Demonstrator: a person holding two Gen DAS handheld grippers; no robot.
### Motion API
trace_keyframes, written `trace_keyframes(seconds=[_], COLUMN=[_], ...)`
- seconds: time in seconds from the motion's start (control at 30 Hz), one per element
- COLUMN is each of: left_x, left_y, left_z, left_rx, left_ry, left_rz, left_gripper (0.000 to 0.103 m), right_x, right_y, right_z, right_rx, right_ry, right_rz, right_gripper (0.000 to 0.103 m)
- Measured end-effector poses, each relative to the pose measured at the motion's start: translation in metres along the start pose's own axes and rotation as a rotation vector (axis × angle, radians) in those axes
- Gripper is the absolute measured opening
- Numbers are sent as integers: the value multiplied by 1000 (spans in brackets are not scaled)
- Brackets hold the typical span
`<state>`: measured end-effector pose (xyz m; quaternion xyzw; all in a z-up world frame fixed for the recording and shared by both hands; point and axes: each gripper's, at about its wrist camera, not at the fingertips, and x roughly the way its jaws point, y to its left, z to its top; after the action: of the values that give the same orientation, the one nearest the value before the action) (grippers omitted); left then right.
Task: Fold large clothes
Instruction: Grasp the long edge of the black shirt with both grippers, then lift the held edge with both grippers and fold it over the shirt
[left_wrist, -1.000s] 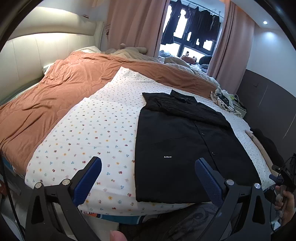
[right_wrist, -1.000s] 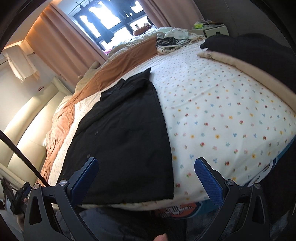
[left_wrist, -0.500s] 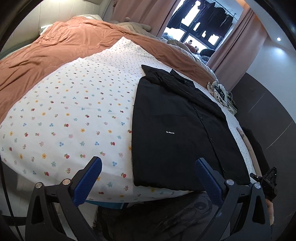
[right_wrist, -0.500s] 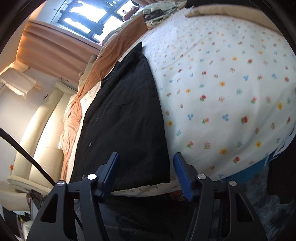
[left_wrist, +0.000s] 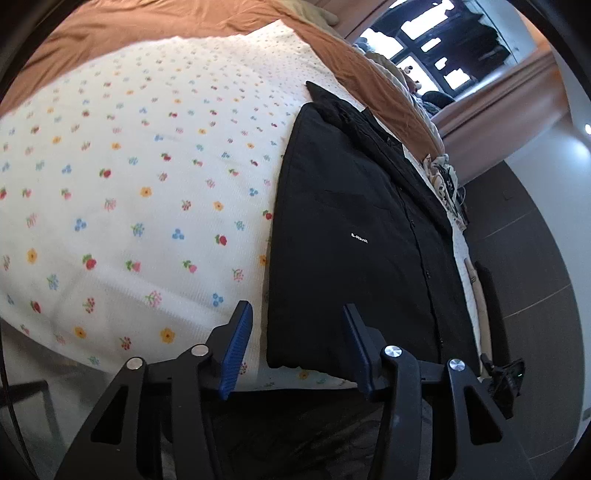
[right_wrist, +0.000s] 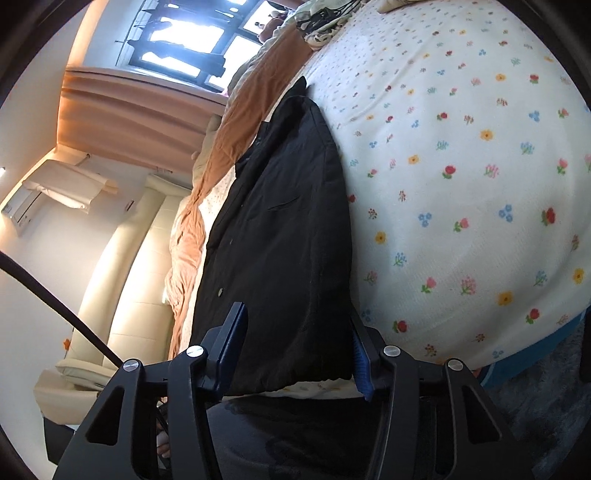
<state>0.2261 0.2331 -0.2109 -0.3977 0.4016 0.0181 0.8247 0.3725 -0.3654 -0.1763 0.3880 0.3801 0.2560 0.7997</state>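
A black button-front jacket (left_wrist: 362, 236) lies flat on the flowered sheet (left_wrist: 147, 184), its sides folded in and its hem at the near bed edge. It also shows in the right wrist view (right_wrist: 280, 251). My left gripper (left_wrist: 295, 343) is open, its blue pads straddling the hem's left corner. My right gripper (right_wrist: 299, 343) is open, its pads on either side of the hem's right corner. Neither holds the cloth.
An orange duvet (left_wrist: 166, 22) covers the far side of the bed. A pile of clothes (left_wrist: 443, 177) sits at the far right edge. A cream headboard (right_wrist: 122, 280) and a window with curtains (right_wrist: 177, 40) lie beyond. Dark floor lies below the bed edge.
Both grippers have come down and in toward the hem at the near bed edge. Both have narrowed their jaws around the hem corners.
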Motion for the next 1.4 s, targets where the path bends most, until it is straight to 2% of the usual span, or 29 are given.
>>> trace_keyframes(seconds=[0.07, 0.13, 0.3, 0.47, 0.53, 0.57, 0.63, 0.67, 0.7, 0.77, 0.87, 1.13, 1.4], left_x=[-1, -3, 2, 19, 25, 26, 28, 28, 28, 26, 18, -20, -64], left_y=[10, 14, 10, 0, -3, -4, -6, -6, -5, -6, -11, -30, -41], left_z=[0, -2, -3, 4, 8, 10, 10, 10, 9, 7, 8, 15, 13], left_rx=[-86, -122, -125, -112, -112, -111, -104, -105, -106, -105, -85, -51, -40], left_ry=[16, 28, 44, 46, 42, 35, 32, 30, 26, 11, -26, -120, -175], left_rz=[-46, -71, -83, -88, -86, -74, -40, -35, -34, -36, -47, -101, -164], left_gripper=[44, 44, 44, 44, 43, 40, 25, 23, 21, 17, 13, 12, 12], right_x=[7, 15, 26, 20, 14, 12, 5, 2, -1, -9, -17, -38, -74], right_y=[2, 4, 7, 4, -2, -4, -7, -8, -9, -9, 2, 42, 81], right_z=[-1, -2, 2, -4, -10, -12, -16, -18, -19, -23, -26, -30, -45], right_rx=[-5, -8, 19, 50, 66, 76, 87, 91, 94, 104, 80, 12, -45], right_ry=[9, 12, -33, -72, -83, -86, -90, -96, -101, -115, -133, -157, -181], right_rz=[-4, 7, 14, 8, 1, -6, -21, -39, -56, -66, -60, -25, 0], right_gripper=[49, 49, 49, 47, 42, 39, 30, 26, 16, 13, 10, 7, 7])
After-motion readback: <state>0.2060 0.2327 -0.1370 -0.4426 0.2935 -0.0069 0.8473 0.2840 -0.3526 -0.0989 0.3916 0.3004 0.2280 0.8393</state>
